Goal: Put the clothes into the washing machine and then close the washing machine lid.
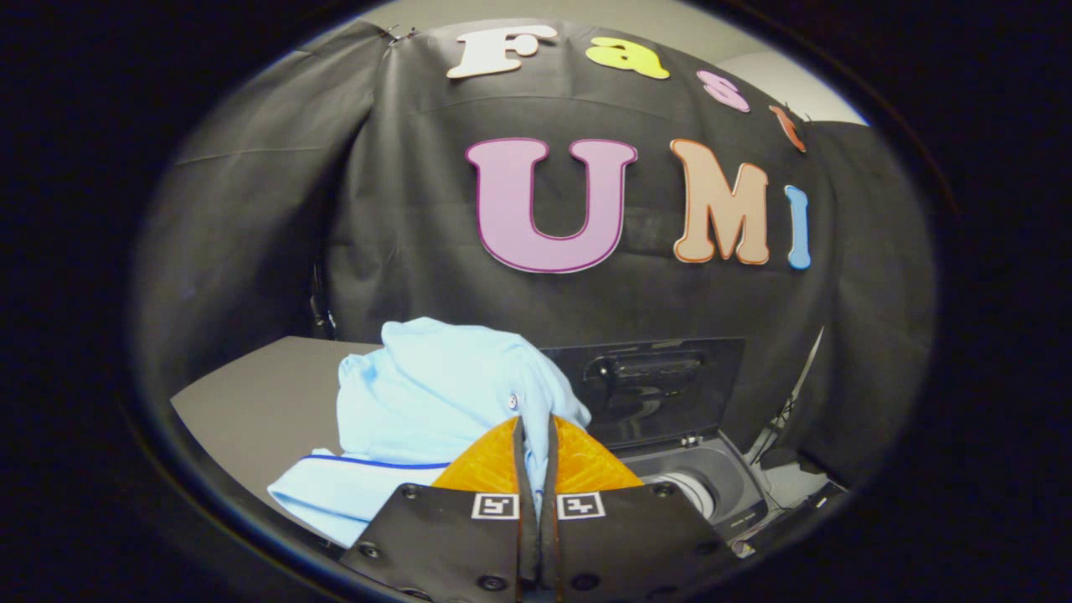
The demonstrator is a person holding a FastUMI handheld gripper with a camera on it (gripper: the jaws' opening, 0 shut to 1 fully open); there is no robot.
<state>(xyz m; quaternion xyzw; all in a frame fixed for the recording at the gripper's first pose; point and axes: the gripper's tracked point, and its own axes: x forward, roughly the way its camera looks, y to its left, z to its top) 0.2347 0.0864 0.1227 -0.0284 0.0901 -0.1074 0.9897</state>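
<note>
My hand-held gripper (536,423) is pinched nearly closed on a light blue shirt (435,394) above the table (260,394), left of the open washing machine (712,481).

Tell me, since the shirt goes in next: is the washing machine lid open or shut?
Open. The lid stands upright behind the washing machine, baring its drum opening. The claw is shut on the light blue shirt.

1. The tongs (534,423), at lower centre, are nearly closed, both fingers pinching a fold of the light blue shirt (435,394), which bulks up ahead and to the left.
2. At lower right, the washing machine drum (708,486) lies open and unblocked.
3. Its raised lid (653,389) stands upright behind the opening.
4. At left, the grey table (260,394) is bare beyond the shirt.
</note>
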